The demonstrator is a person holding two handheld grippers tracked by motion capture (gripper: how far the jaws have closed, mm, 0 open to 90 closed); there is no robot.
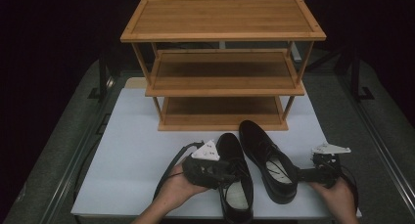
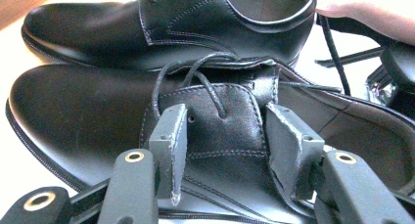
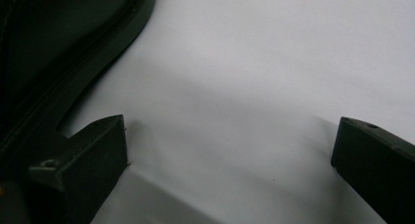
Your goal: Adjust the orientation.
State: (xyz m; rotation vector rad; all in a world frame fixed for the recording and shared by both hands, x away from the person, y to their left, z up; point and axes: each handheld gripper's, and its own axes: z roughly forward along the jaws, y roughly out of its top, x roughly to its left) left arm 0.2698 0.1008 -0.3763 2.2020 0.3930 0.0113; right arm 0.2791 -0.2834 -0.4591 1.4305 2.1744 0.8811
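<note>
Left shoe (image 1: 235, 177): on bench (image 1: 132, 150), in front of rack (image 1: 222, 62).
Left gripper (image 2: 222, 136): fingers straddled its tongue, grip unclear.
Right gripper (image 3: 230, 155): released beside right shoe (image 1: 266, 160).
Progress: we saw both shoes unshelved.

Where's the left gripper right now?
High view: left gripper is at the left shoe, jaws straddling its laced tongue, in front of the rack.
</note>
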